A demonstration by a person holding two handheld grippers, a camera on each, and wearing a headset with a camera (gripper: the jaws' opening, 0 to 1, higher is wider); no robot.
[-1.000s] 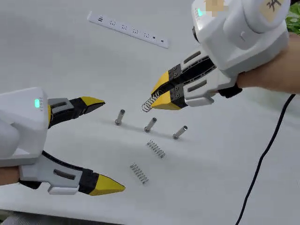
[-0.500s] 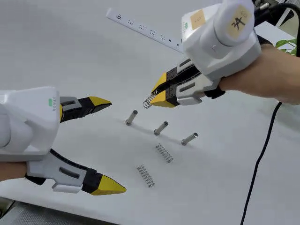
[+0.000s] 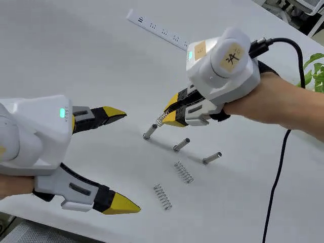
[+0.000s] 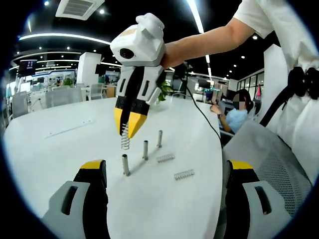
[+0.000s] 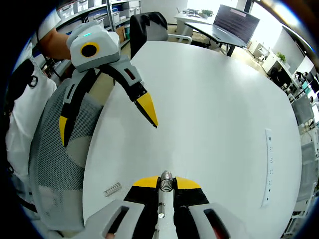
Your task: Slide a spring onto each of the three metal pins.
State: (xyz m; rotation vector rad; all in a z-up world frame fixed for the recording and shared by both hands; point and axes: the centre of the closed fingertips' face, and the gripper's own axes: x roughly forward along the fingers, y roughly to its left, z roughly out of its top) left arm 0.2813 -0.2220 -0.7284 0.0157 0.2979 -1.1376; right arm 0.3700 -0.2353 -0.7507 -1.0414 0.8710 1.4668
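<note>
Right claw [image 3: 169,116] pinches one spring [image 3: 161,120] just above the end pin [image 3: 150,132]; all three pins are bare, with two springs [image 3: 184,172] left on the tabletop [image 3: 76,61].

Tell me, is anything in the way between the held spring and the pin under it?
No, nothing visible. The spring in the right hand-held gripper hangs just above the end pin, with only air between.

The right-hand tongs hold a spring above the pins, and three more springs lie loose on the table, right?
Only two springs lie loose on the table, a near spring and a far spring, as the head view shows. The right tongs do hold a spring above the pins.
</note>
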